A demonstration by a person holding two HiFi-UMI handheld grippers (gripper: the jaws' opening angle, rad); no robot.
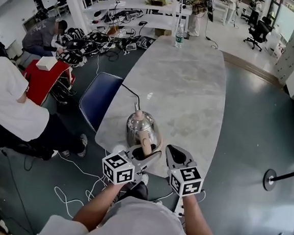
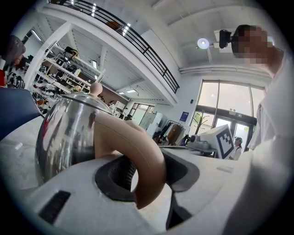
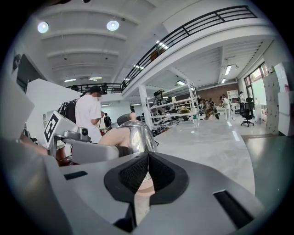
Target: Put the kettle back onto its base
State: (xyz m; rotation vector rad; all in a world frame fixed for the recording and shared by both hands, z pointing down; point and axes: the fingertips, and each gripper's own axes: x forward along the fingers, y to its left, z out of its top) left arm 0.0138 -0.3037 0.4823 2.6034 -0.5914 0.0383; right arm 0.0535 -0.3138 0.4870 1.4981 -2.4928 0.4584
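A shiny steel kettle (image 1: 138,126) with a tan handle (image 1: 146,142) stands at the near end of the marble table (image 1: 190,87). My left gripper (image 1: 146,151) is shut on that handle. In the left gripper view the handle (image 2: 144,160) fills the gap between the dark pads, with the kettle body (image 2: 69,133) just ahead. My right gripper (image 1: 170,151) hovers right of the kettle, shut on nothing; its pads (image 3: 133,176) meet, with the kettle (image 3: 138,133) beyond. A black cord (image 1: 131,91) runs from the kettle to the table's left edge. No base shows under the kettle.
A blue chair (image 1: 100,100) stands against the table's left edge. A water bottle (image 1: 179,35) is at the far end. People sit at the left (image 1: 10,97), with cables on the floor (image 1: 74,185). A post's round foot (image 1: 270,179) is on the right.
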